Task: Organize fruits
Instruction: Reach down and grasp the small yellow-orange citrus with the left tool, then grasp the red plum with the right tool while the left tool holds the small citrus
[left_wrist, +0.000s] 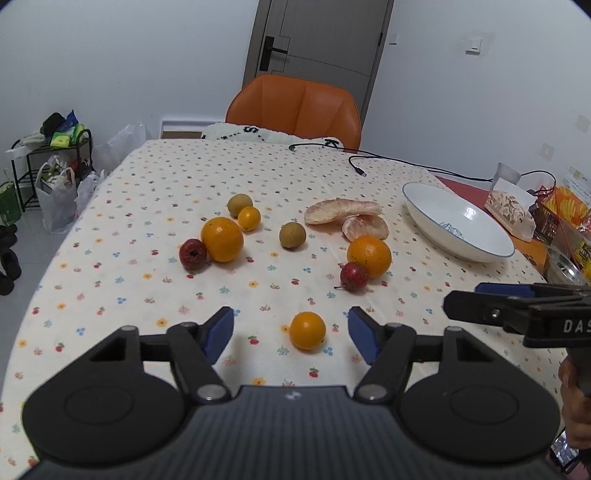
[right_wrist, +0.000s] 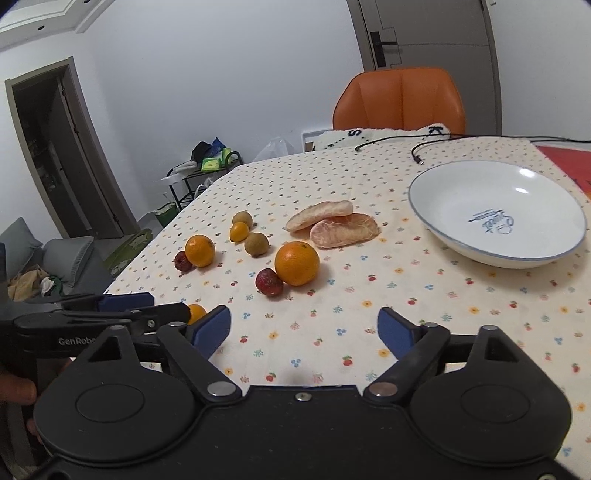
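Fruit all over the desk (left_wrist: 147, 192); left gripper (left_wrist: 291, 328) fingers sit apart around a small orange (left_wrist: 307, 330), not touching. Right gripper (right_wrist: 303, 326) wide, holding nothing.

An orange chair (left_wrist: 295, 107) stands at the far side of the table (left_wrist: 166, 177), before a grey door (left_wrist: 321, 40). A black cable (left_wrist: 399, 162) trails across the flowered cloth. A cluttered black rack (left_wrist: 48, 162) stands against the wall.
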